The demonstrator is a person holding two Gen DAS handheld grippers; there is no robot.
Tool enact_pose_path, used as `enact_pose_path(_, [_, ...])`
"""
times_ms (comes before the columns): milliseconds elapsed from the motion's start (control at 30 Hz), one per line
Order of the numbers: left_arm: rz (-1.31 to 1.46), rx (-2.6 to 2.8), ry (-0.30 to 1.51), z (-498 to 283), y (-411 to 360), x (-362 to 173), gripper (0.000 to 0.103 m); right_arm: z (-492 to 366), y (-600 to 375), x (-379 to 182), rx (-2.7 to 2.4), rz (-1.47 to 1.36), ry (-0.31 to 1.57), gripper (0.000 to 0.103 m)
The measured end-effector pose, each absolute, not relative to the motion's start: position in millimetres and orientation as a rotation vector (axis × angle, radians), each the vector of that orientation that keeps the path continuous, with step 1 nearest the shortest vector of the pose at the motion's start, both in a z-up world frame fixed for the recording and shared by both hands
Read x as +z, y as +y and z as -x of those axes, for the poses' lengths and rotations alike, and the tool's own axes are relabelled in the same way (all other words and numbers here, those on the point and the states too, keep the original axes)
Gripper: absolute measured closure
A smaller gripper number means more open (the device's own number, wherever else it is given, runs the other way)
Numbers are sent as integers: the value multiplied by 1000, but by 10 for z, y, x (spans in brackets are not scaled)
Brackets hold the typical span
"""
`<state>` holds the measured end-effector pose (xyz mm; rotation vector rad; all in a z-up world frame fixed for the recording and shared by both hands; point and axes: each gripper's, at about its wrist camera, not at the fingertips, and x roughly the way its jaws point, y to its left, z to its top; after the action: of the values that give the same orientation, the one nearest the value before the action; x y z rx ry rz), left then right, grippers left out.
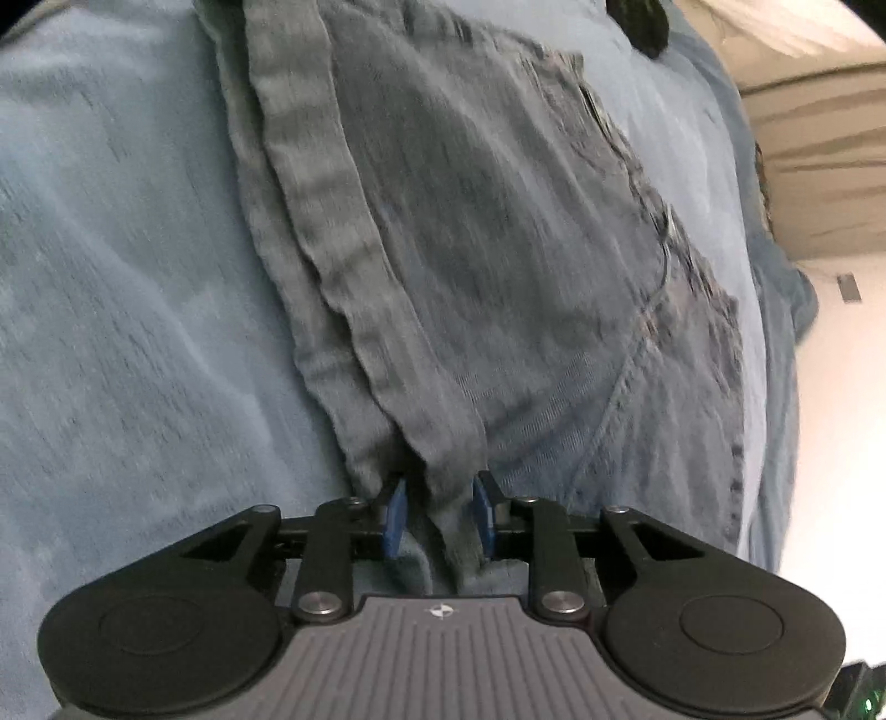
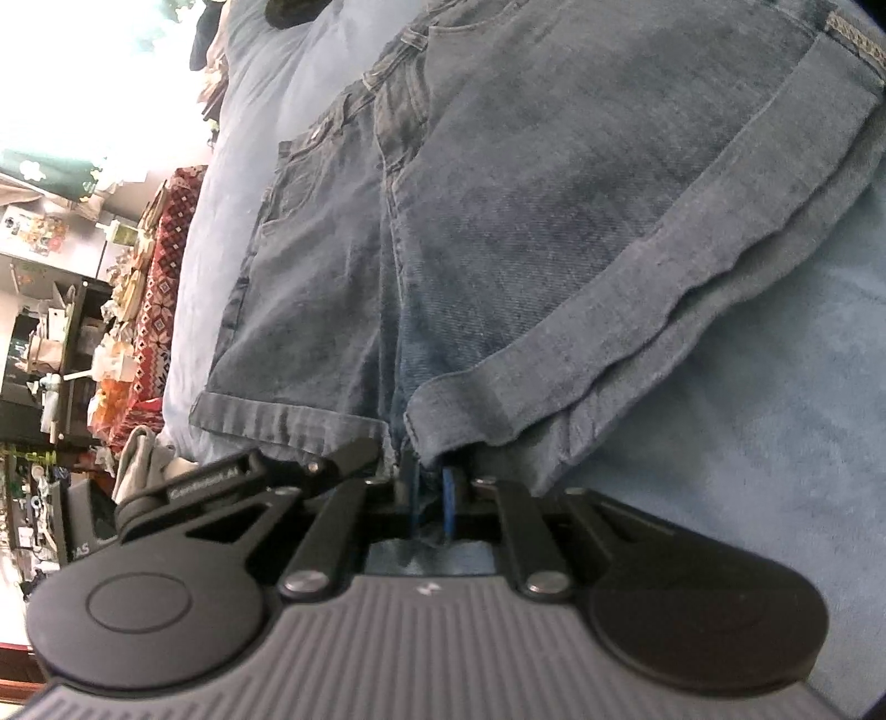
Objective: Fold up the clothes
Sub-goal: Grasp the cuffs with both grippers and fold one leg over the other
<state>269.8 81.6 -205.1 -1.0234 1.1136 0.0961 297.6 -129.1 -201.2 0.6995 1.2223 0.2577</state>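
Note:
A pair of blue denim shorts (image 1: 470, 249) lies flat on a light blue sheet (image 1: 138, 277). In the left wrist view a rolled leg cuff (image 1: 332, 249) runs down to my left gripper (image 1: 437, 515). A fold of that cuff hangs between its blue pads (image 1: 394, 515), and the left pad stands a little apart from it. In the right wrist view the shorts (image 2: 526, 194) show the waistband far off and two cuffed legs near. My right gripper (image 2: 431, 504) is shut on the denim edge where the two legs meet.
The sheet (image 2: 747, 415) spreads out to the right of the shorts. A dark item (image 1: 637, 22) lies at the sheet's far end. Left of the bed are a red patterned cloth (image 2: 166, 266), cluttered shelves (image 2: 50, 332) and a grey garment (image 2: 138, 459).

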Motion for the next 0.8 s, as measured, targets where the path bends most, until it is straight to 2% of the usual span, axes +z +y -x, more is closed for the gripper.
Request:
enact_pose_path(267, [1164, 42, 1026, -2709, 851, -2117, 79, -2995, -1289, -2024, 265, -719, 1212, 95])
enact_pose_path(600, [1246, 20, 1086, -2757, 903, -2331, 82, -3021, -1301, -2093, 273, -748, 1199, 94])
enact_pose_path(667, [1235, 27, 1093, -2795, 902, -2336, 88, -3037, -1282, -2097, 265, -738, 1201, 95])
enact_pose_path(700, [1207, 19, 1095, -2780, 904, -2287, 99, -3042, -1267, -2089, 262, -724, 1205, 96])
enact_pose_path(800, [1152, 8, 1098, -2700, 934, -2160, 100, -3014, -1241, -2036, 277, -706, 1224, 97])
